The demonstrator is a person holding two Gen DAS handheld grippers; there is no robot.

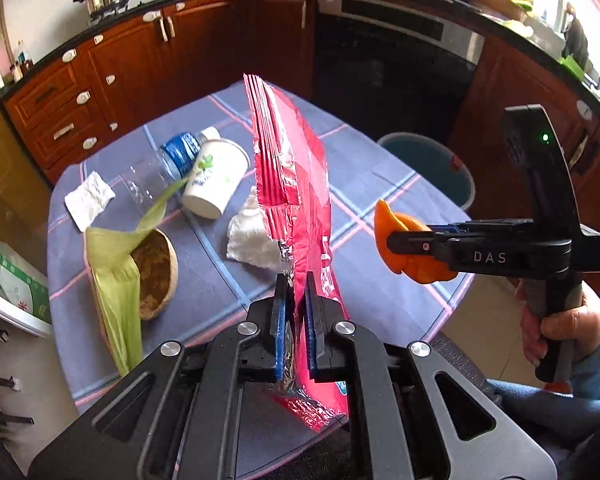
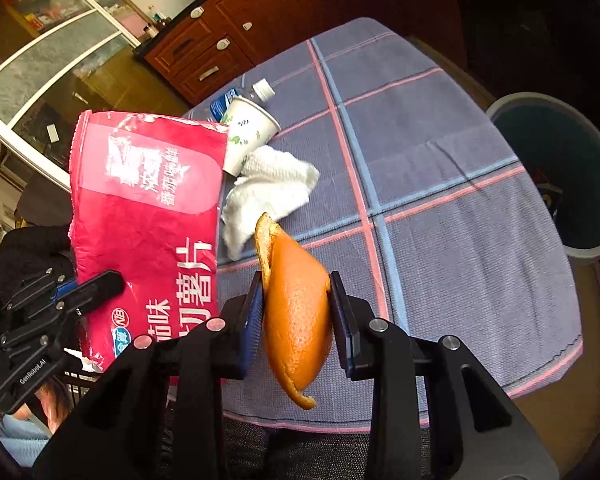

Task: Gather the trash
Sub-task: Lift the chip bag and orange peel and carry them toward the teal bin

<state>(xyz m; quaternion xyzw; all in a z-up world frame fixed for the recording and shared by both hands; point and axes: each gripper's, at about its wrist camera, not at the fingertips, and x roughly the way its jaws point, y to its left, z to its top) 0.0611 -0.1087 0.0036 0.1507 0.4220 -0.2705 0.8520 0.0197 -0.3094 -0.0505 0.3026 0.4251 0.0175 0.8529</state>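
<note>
Left hand-held gripper (image 1: 297, 320) clamps the crinkled red foil chip bag (image 1: 290, 184), held upright above the counter (image 1: 380, 184). Right hand-held gripper (image 2: 298, 312) pinches a curved orange peel (image 2: 296, 320). Ahead: crumpled tissue (image 2: 268, 192), paper cup (image 2: 248, 136), clear bottle (image 1: 172, 164). Only the left view shows the corn husk (image 1: 116, 280) and brown bowl (image 1: 168, 272); the bin (image 2: 560, 172) sits right of the right hand-held gripper.

One chip bag (image 1: 290, 184), one orange peel (image 2: 296, 316), one cup (image 1: 216, 178), one bottle (image 1: 168, 164), two tissues (image 1: 89, 199), one bin (image 2: 560, 172).
</note>
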